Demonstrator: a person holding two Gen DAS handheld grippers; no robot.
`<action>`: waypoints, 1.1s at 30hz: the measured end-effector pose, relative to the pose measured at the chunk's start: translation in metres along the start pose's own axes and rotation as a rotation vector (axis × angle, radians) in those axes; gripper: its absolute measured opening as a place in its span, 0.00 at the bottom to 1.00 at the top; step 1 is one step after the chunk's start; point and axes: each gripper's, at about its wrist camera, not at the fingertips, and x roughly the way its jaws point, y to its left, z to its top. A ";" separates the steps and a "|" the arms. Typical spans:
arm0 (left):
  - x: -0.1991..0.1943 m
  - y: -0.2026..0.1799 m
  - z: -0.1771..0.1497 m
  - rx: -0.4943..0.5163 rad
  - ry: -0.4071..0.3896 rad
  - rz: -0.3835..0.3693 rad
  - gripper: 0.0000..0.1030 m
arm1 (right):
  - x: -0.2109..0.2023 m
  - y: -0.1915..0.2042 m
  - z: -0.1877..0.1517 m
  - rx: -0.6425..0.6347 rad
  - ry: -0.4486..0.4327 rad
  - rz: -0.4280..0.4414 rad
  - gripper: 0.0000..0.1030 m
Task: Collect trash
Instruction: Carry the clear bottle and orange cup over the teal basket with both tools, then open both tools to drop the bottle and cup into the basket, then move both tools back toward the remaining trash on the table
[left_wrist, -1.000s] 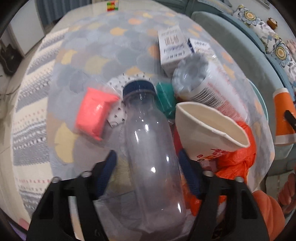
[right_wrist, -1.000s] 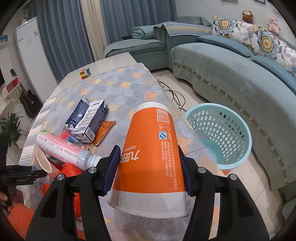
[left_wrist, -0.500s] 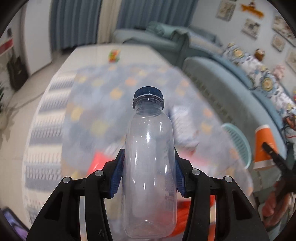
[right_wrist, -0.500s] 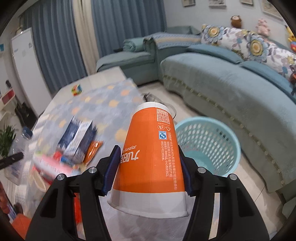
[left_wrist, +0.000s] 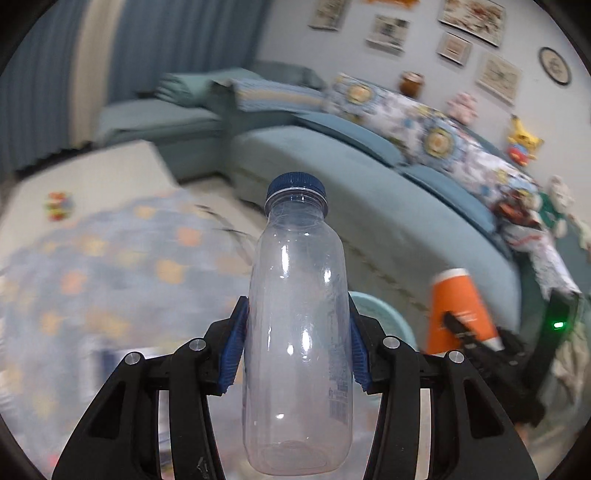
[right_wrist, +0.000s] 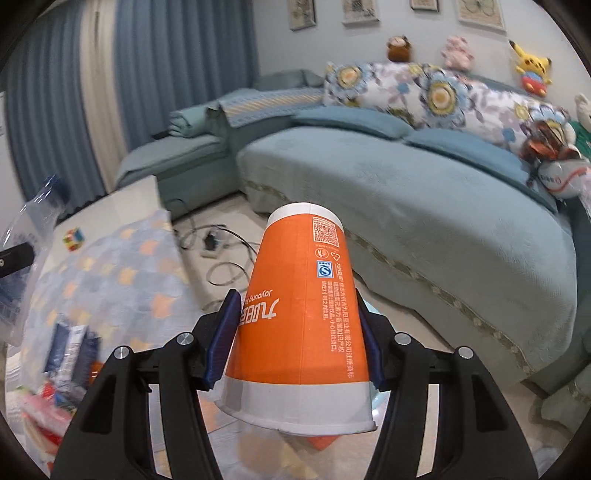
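My left gripper (left_wrist: 295, 349) is shut on a clear empty plastic bottle (left_wrist: 299, 332) with a dark blue cap, held upright above the table. My right gripper (right_wrist: 295, 339) is shut on an orange paper cup (right_wrist: 301, 314), held upside down with its white rim toward the camera. The cup also shows in the left wrist view (left_wrist: 458, 310) at the right. A sliver of the light teal laundry-style basket (left_wrist: 384, 314) shows behind the bottle; in the right wrist view the cup hides it. The bottle shows blurred at the left edge of the right wrist view (right_wrist: 33, 229).
The table with a patterned cloth (right_wrist: 110, 273) holds more trash: dark cartons (right_wrist: 70, 350) and red and pink wrappers (right_wrist: 40, 410). A puzzle cube (right_wrist: 72, 239) sits at the far end. A teal sofa (right_wrist: 424, 221) curves along the right. Cables (right_wrist: 221, 251) lie on the floor.
My left gripper closed on the bottle, lifted it off the trash pile and swung right toward the sofa side. My right gripper, holding the cup, also tilted up and right.
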 end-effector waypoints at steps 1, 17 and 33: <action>0.014 -0.001 -0.004 0.002 0.019 -0.029 0.45 | 0.009 -0.005 -0.002 0.007 0.018 -0.018 0.53; 0.147 -0.026 -0.052 0.046 0.214 -0.125 0.68 | 0.107 -0.035 -0.029 0.092 0.219 -0.121 0.68; -0.053 0.042 -0.017 -0.045 -0.103 -0.133 0.71 | -0.016 0.042 -0.017 -0.054 -0.029 0.109 0.68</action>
